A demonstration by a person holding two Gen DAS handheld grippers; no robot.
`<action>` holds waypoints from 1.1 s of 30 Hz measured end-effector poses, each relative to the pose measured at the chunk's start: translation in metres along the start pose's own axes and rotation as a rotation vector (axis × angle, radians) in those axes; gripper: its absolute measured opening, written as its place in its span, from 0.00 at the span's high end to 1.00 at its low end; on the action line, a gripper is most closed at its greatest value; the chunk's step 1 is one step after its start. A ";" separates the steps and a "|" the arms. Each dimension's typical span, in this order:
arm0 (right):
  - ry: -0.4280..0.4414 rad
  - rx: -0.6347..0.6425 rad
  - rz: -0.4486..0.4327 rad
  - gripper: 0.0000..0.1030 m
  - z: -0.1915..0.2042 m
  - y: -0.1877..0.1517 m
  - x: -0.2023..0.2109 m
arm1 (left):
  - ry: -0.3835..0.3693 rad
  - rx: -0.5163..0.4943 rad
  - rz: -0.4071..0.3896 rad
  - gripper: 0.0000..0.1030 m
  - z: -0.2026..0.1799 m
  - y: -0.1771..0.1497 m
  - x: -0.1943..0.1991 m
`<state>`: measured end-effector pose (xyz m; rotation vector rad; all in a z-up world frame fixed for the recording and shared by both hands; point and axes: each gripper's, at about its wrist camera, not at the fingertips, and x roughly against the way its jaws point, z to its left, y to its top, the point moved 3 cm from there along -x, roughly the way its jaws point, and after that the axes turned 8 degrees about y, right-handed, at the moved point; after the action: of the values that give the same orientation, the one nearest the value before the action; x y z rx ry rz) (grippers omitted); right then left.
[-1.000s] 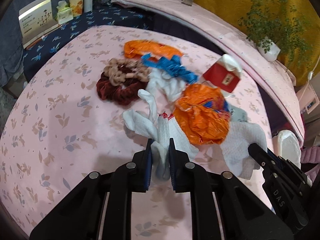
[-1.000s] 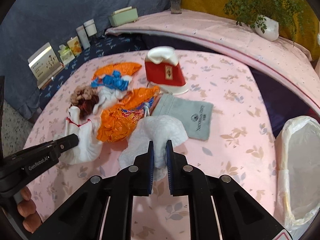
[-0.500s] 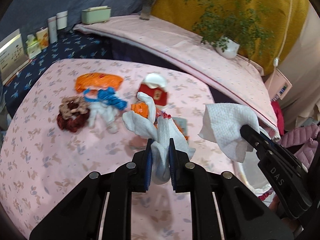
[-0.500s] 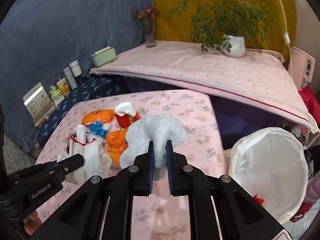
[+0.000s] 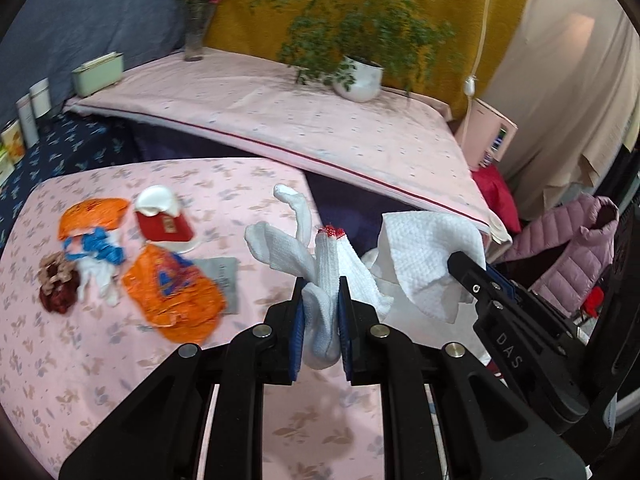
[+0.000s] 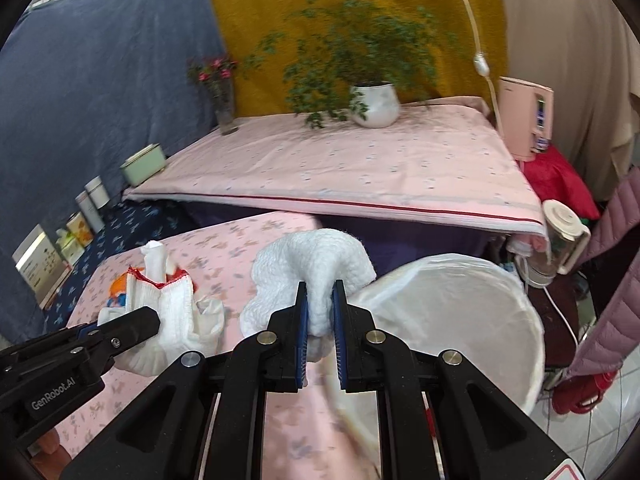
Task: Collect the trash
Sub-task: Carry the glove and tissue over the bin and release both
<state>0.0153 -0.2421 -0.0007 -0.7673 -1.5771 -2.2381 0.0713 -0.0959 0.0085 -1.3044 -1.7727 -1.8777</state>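
Low in the frame, left tool (image 5: 319,312) grips glove (image 5: 320,264), right tool (image 6: 319,320) grips tissue (image 6: 312,260), both ready for bin (image 6: 460,304).

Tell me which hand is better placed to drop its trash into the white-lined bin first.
Right, probably. The right gripper, jaws shut on the white paper towel, sits right beside the white-lined bin. The left gripper, holding the white glove, is farther from the bin, on the other side of the right gripper.
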 end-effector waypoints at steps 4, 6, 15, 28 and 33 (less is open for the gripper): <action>-0.048 -0.052 -0.014 0.90 -0.036 -0.002 0.009 | -0.051 -0.044 0.014 0.86 -0.033 0.002 -0.009; -0.070 -0.073 -0.017 0.90 -0.051 -0.004 0.012 | -0.071 -0.068 0.019 0.86 -0.049 0.002 -0.014; -0.141 -0.145 -0.024 0.90 -0.103 -0.014 0.021 | -0.151 -0.130 0.063 0.85 -0.098 -0.001 -0.038; -0.162 -0.183 -0.005 0.89 -0.126 -0.021 0.014 | -0.141 -0.146 0.069 0.59 -0.115 -0.002 -0.053; -0.150 -0.180 0.001 0.87 -0.122 -0.020 0.009 | -0.111 -0.136 0.069 0.59 -0.106 -0.002 -0.055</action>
<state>-0.0331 -0.3479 -0.0418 -1.0051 -1.4506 -2.3959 0.0560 -0.2118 -0.0184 -1.5251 -1.6527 -1.9531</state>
